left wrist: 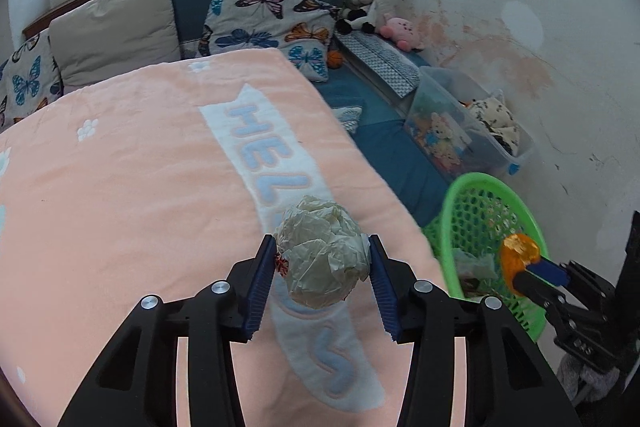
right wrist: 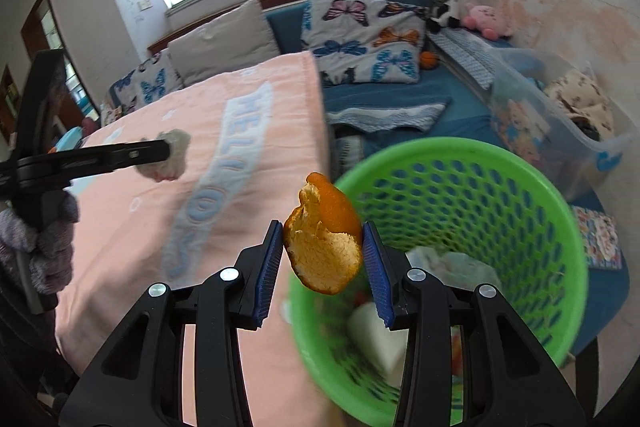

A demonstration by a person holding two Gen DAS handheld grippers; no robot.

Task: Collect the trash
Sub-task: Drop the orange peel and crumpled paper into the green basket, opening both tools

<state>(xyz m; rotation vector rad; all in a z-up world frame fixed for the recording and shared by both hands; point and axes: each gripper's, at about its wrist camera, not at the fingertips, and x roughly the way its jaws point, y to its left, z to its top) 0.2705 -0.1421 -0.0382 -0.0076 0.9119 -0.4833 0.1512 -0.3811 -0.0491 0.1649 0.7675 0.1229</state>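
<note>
My right wrist view looked down into the green basket [right wrist: 552, 211] at trash already inside; the left view caught only its rim. My left gripper [left wrist: 323, 259] pinched a crumpled paper ball [left wrist: 324, 251] above the pink blanket [left wrist: 120, 187], while my right gripper [right wrist: 323, 259] clamped an orange peel [right wrist: 324, 247] at the basket's near edge

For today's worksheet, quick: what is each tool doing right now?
Left tool: closed on the paper ball.
Right tool: closed on the orange peel.
</note>
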